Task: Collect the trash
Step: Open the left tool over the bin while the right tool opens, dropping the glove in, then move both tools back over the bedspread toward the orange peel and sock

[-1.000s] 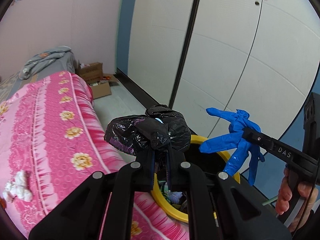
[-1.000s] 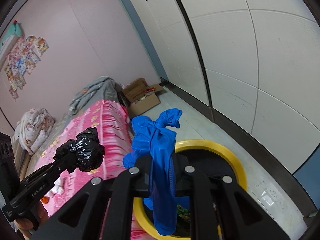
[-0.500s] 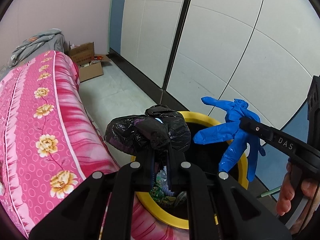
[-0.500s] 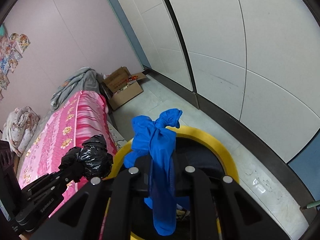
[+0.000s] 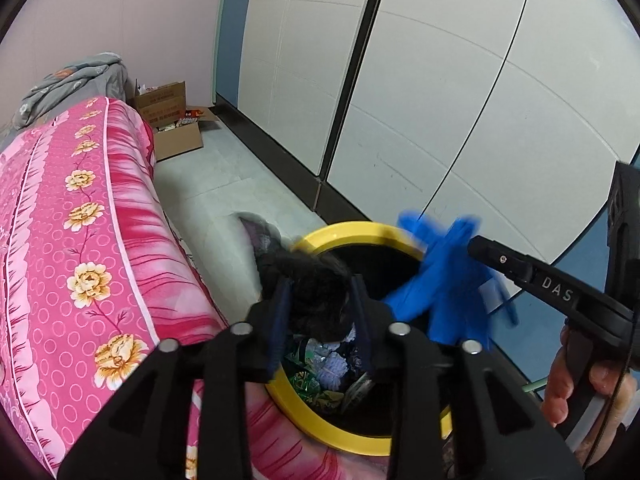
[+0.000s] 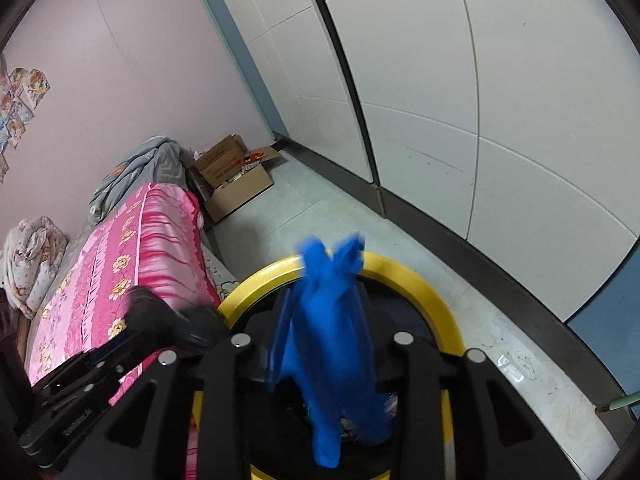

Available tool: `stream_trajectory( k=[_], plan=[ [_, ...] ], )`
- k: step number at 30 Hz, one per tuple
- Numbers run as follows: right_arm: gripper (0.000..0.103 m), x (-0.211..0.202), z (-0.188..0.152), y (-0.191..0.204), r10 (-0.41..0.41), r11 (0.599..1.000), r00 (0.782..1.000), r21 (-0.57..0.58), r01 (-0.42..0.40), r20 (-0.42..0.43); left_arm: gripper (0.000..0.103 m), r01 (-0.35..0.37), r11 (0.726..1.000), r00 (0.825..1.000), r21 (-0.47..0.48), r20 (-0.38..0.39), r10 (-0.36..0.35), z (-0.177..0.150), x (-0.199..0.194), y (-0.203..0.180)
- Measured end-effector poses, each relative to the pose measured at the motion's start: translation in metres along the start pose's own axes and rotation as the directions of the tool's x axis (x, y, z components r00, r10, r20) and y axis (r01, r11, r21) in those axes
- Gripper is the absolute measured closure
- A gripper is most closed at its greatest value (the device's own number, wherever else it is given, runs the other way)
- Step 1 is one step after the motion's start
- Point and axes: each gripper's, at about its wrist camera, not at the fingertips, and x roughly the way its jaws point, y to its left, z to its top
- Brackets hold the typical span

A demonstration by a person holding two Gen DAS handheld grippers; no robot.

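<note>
A yellow-rimmed bin [image 5: 360,230] with trash inside stands on the floor beside the bed. My left gripper [image 5: 318,296] hangs over its left rim, jaws opening. A crumpled black plastic bag [image 5: 312,280], blurred with motion, sits loose between the fingers. My right gripper [image 6: 326,312] hangs over the same bin [image 6: 420,284], jaws opening too. A blue glove [image 6: 332,320], also blurred, slips down between its fingers. The left wrist view shows the glove [image 5: 444,276] dropping off the right gripper's tip.
A bed with a pink flowered cover [image 5: 80,220] runs along the left. An open cardboard box [image 5: 172,120] sits on the floor behind it. White wardrobe doors [image 5: 440,100] line the right. A person's hand [image 5: 560,384] holds the right gripper's handle.
Both grippers sank toward the bin, then their jaws parted. The black bag and the blue glove, firmly pinched before, are now loose and blurred, sliding downward.
</note>
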Motion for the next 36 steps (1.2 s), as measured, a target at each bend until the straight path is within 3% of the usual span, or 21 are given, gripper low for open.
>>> stream_trajectory(
  k=[2, 10, 21, 27, 30, 36],
  plan=[
    [0.066, -0.004, 0.0, 0.0, -0.023, 1.0, 1.0, -0.002, 0.023, 0.014, 0.068, 0.007, 1.0, 1.0, -0.01, 0.012, -0.007, 0.002, -0.006, 0.002],
    [0.057, -0.025, 0.0, 0.007, -0.017, 1.0, 0.999, -0.001, 0.017, 0.042, 0.038, -0.007, 0.999, 0.994, -0.035, 0.104, 0.011, 0.008, -0.052, 0.011],
    [0.035, -0.077, -0.011, 0.076, 0.148, 0.983, 0.985, -0.121, -0.137, 0.091, 0.021, -0.144, 0.984, 0.965, -0.102, 0.206, 0.163, -0.008, -0.153, 0.08],
    [0.03, -0.105, -0.035, 0.138, 0.271, 0.934, 0.961, -0.26, -0.246, 0.064, 0.019, -0.264, 0.951, 0.93, -0.159, 0.221, 0.295, -0.029, -0.206, 0.141],
    [0.029, -0.117, -0.051, 0.17, 0.337, 0.893, 0.941, -0.327, -0.309, 0.031, 0.019, -0.306, 0.928, 0.915, -0.212, 0.203, 0.348, -0.045, -0.231, 0.179],
    [0.028, -0.136, -0.089, 0.236, 0.449, 0.785, 0.892, -0.45, -0.426, -0.062, 0.019, -0.417, 0.859, 0.865, -0.296, 0.159, 0.475, -0.082, -0.274, 0.249]
  ],
)
